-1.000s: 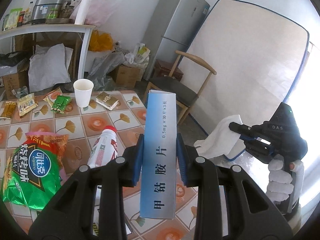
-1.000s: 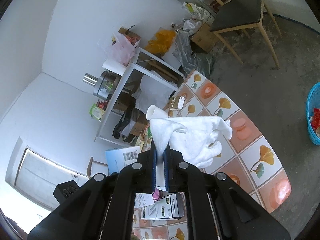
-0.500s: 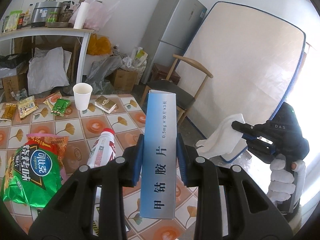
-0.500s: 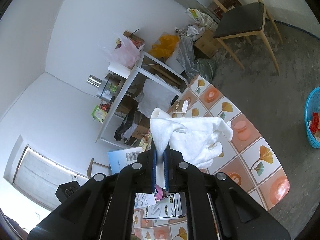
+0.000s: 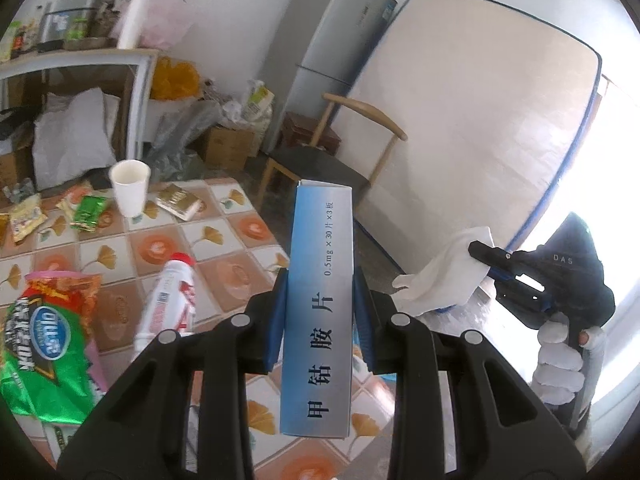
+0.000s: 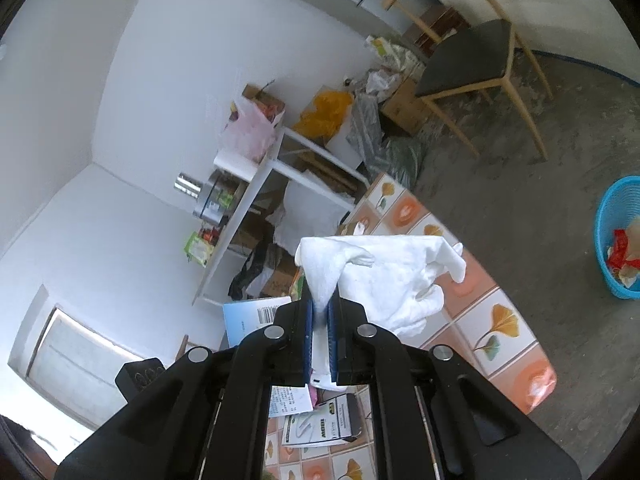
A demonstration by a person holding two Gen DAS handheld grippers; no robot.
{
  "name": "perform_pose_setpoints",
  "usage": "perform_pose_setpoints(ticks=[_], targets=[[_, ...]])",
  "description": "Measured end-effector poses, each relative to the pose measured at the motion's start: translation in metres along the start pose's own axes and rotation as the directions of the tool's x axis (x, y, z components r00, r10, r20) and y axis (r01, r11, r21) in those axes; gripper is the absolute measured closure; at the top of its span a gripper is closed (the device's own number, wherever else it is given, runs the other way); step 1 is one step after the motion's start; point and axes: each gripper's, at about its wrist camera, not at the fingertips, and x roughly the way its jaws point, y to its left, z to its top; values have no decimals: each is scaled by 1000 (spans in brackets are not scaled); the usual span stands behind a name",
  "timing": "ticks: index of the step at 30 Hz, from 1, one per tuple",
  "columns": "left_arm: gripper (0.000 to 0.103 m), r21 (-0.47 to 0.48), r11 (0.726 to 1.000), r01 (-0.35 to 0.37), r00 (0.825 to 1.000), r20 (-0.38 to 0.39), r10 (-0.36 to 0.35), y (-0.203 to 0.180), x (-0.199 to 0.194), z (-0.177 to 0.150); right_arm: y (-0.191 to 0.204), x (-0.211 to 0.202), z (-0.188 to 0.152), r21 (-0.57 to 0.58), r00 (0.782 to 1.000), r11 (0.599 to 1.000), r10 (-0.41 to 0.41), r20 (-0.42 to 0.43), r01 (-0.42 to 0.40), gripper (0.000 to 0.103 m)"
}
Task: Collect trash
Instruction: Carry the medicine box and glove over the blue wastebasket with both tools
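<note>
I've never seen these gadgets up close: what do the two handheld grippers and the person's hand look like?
Each gripper, left and right, is black plastic with silver rivets and blue pads. The right one's body reads "DAS". The hand on it wears a white glove.

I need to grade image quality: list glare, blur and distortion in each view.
Left wrist view: the window behind the right tool is blown out white, the bottle is motion-smeared, and the fridge leans from fisheye bending. Right wrist view: evenly lit, the tissue sharp, walls curved.
</note>
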Motion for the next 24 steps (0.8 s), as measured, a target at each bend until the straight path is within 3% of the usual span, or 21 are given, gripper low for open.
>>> perform_pose_setpoints(ticks=[3, 6, 13, 17, 19, 22, 24], targets=[[74, -26, 996, 84, 994, -71, -86, -6, 21, 4, -14, -20, 3, 23, 999, 1000, -16, 43, 15, 96], [74, -76, 979, 191, 965, -167, -201, -16, 50, 7, -29, -44, 6, 49, 995, 998, -45, 90, 40, 96], [74, -34, 963, 269, 920, -285, -267, -69, 117, 6, -81, -95, 15, 133, 974, 985, -134, 182, 111, 96], [74, -25, 951, 307, 879, -377, -294, -104, 163, -2, -112, -109, 20, 185, 964, 972, -182, 195, 146, 96], [74, -28, 946, 322, 849, -434, -302, -123, 192, -9, -133, -115, 23, 218, 958, 962, -207, 200, 162, 96], [74, -7, 944, 330, 809, -514, -286, -154, 239, -22, -162, -117, 27, 263, 949, 947, -242, 203, 185, 96], [74, 12, 946, 323, 791, -552, -263, -171, 269, -30, -182, -116, 32, 292, 942, 934, -269, 203, 204, 96]])
